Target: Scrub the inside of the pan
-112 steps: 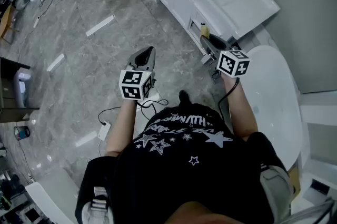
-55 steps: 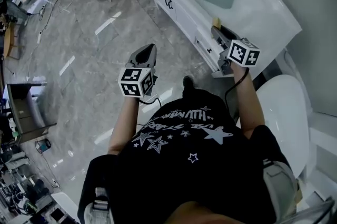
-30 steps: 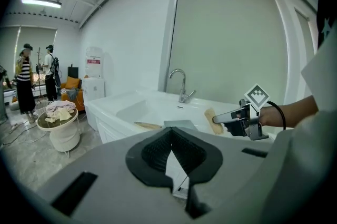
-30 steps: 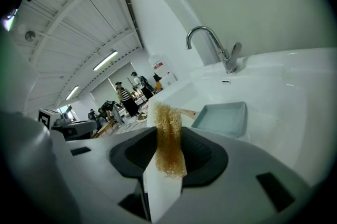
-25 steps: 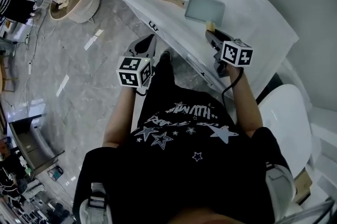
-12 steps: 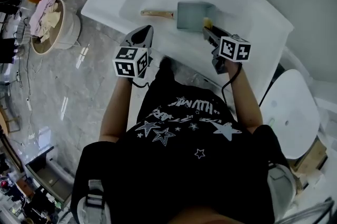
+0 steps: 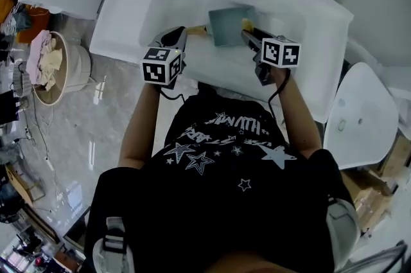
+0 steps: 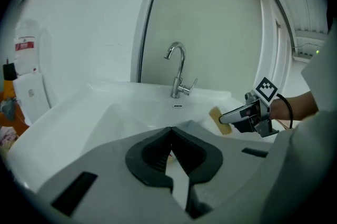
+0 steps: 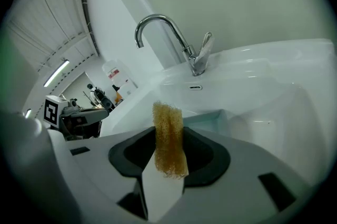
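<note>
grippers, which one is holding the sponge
The right gripper: a yellow sponge is clamped between its jaws. The left gripper is shut with nothing between its jaws.

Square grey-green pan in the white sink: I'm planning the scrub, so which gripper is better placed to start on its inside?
Right. The right gripper has its jaws shut on the yellow-brown sponge, at the edge of the square grey-green pan. The left gripper is shut and empty, near its wooden handle.
</note>
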The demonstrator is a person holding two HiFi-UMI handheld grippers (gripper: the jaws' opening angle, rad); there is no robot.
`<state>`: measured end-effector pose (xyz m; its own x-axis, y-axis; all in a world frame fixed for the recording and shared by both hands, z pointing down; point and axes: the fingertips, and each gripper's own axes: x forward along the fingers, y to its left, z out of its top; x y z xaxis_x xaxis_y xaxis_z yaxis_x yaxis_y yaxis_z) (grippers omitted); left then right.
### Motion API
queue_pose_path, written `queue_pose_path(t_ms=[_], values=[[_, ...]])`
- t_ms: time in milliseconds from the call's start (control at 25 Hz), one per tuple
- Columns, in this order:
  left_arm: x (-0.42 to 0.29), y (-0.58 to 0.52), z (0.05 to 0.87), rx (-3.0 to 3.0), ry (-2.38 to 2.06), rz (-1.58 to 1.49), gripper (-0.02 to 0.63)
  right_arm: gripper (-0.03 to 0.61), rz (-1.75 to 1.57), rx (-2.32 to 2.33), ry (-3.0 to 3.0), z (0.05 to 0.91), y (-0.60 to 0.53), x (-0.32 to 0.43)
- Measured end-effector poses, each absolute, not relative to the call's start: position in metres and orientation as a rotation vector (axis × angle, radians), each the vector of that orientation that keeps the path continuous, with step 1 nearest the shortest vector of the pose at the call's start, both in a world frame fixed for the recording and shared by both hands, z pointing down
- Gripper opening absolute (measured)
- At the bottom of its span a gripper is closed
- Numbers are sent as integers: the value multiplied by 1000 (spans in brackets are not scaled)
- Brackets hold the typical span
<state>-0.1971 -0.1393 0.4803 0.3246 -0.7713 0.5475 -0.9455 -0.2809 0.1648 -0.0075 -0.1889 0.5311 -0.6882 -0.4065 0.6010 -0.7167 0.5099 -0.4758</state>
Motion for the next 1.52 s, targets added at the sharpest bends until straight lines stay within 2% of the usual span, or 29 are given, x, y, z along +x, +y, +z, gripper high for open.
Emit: queue_pose_path(t_ms=[520,720,920,1520], values=[[-204,-186,549,2209,-1098,770,12,159,1022,1022,-2086,582,-224,-53],[-195,-183,574,2257,-907,908,127,158,1029,977,-2022,601,-227,-66],[-195,-187,599,2255,-817,1050,191,158,1022,935,-1983,613,-236,-72],[-200,-178,650,2144,-590,1194,201,149,1087,831,-1844,664,-247,-98]])
